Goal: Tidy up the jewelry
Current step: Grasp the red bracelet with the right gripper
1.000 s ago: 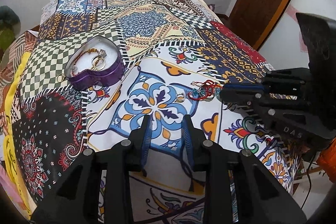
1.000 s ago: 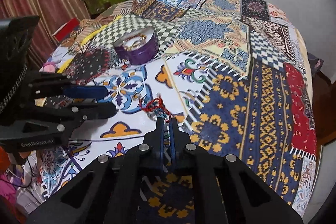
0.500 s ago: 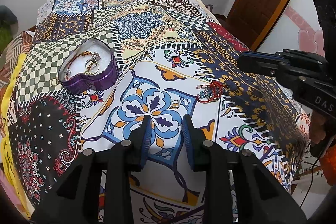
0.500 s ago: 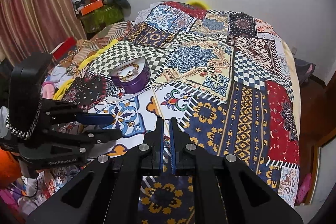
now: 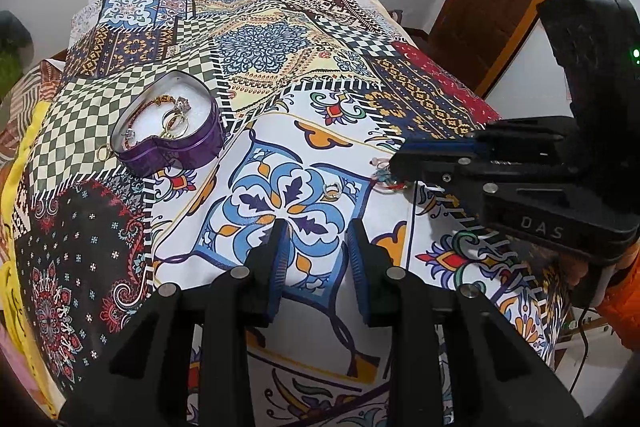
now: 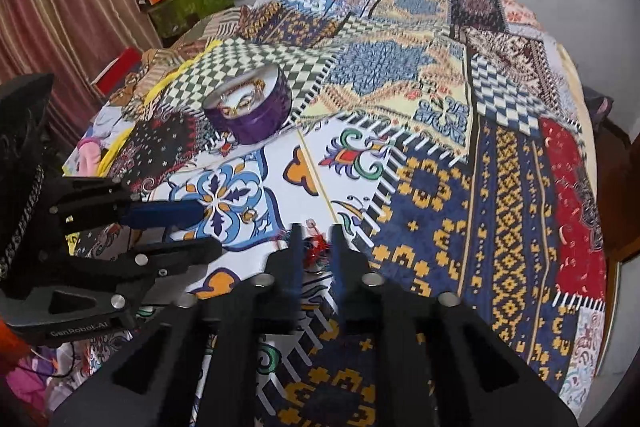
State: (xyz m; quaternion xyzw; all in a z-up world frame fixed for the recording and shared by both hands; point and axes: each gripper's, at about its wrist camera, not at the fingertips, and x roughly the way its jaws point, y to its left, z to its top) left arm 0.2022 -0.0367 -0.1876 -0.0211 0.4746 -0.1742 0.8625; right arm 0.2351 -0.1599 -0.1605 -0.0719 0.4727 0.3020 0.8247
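Right claw [image 6: 314, 247] with fingers parted, down at the patterned bedspread [image 6: 460, 187], straddling the red thread bracelet [image 6: 316, 249], which lies between the two tips; contact with the pads impossible to tell through the blur in the right wrist view. From the left wrist view, same claw [image 5: 400, 165] seen side-on, tips covering most of the bracelet [image 5: 384, 183], only its left edge and a pale bead poking out. Left claw [image 5: 314, 239] held apart and empty, hovering over the blue floral tile of the print; side-on in the right wrist view [image 6: 204, 227], just left of the right claw. Small gold ring [image 5: 332, 190] on the cloth just ahead of the left tips, slightly right of their gap, and just left of the bracelet; also seen in the right wrist view [image 6: 250, 215], left of the right claw, close to the upper left fingertip. Heart-shaped purple tin [image 5: 172, 131] open, ahead and left of the left claw, well apart. Left wrist view alone showing clearly inside: rings and a chain on a white lining, plus a gold hoop [image 5: 103, 153] outside against its left wall. Right wrist view giving only the tin's [image 6: 250, 111] side and a glint of gold, far ahead and left of the right claw.
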